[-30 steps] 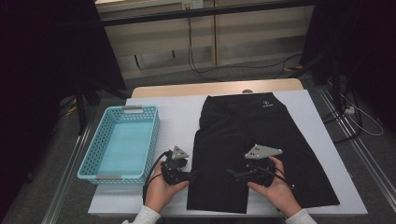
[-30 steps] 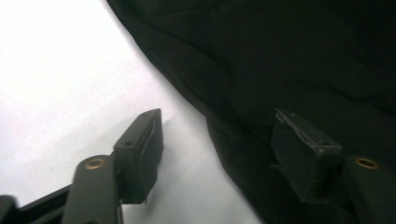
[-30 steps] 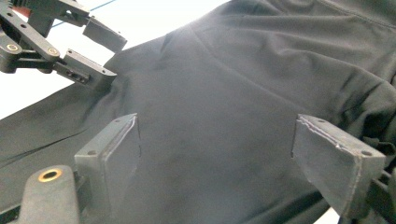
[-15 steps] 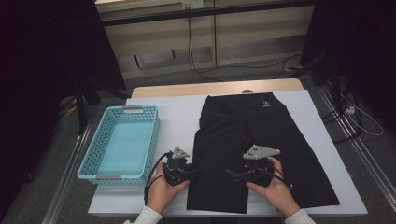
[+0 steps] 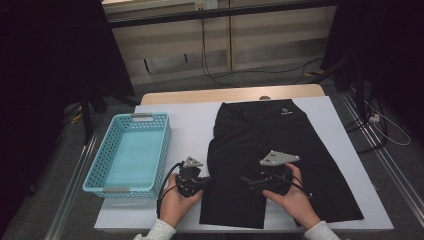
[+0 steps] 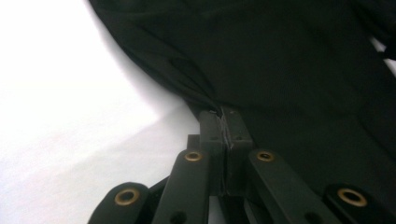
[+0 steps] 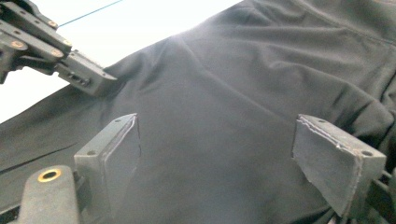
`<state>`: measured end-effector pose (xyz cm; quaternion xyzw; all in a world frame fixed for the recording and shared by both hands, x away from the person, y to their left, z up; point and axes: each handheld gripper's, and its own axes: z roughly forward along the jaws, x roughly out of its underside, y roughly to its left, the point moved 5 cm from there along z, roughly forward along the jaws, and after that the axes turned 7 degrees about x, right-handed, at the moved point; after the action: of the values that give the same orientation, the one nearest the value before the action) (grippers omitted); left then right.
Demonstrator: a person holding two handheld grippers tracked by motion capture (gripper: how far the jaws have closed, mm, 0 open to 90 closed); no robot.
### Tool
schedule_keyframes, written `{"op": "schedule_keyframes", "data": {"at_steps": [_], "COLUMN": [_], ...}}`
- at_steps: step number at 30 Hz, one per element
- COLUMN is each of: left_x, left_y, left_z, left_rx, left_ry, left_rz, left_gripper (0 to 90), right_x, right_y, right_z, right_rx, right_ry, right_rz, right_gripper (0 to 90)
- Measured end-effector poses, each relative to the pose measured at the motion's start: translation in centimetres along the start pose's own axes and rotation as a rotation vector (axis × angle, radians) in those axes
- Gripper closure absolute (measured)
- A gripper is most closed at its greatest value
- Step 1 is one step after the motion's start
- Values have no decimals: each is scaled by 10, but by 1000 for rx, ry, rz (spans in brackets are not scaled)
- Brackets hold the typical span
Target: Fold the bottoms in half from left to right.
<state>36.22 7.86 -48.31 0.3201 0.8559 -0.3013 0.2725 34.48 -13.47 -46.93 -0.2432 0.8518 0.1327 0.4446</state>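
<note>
left hand-held gripper [image 6: 225, 122] newly shut on shorts' [image 5: 270, 135] edge

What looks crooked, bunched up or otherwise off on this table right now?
Little stands out. The black shorts lie mostly flat on the white table, puckered only at their left edge, where the left gripper has just closed on the hem. The right gripper is open above the fabric. The blue basket sits square.

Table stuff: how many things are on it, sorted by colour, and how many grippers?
Black: 1, the shorts
Blue: 1, the basket
Grippers: 2, the left gripper pinching the shorts' edge and the right gripper open above them
Total: 4
</note>
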Motion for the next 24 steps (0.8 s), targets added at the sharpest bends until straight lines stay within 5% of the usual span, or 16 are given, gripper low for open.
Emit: {"op": "schedule_keyframes", "data": {"at_steps": [8,15,24], "left_x": [-9,-10,-13], "left_y": [-7,-13,-20], "left_z": [-7,-6,-2], "left_rx": [37,62,86], "left_ry": [-51,-70,-86], "left_rz": [6,16,49], "left_gripper": [891,892,892], "right_x": [-12,-25,-40], "right_y": [-6,-4,-8], "right_z": [11,32,57], "right_rx": [14,38,42], "right_ry": [-22,-15,-22], "right_rz": [38,18,79], "right_gripper": [147,131,129]}}
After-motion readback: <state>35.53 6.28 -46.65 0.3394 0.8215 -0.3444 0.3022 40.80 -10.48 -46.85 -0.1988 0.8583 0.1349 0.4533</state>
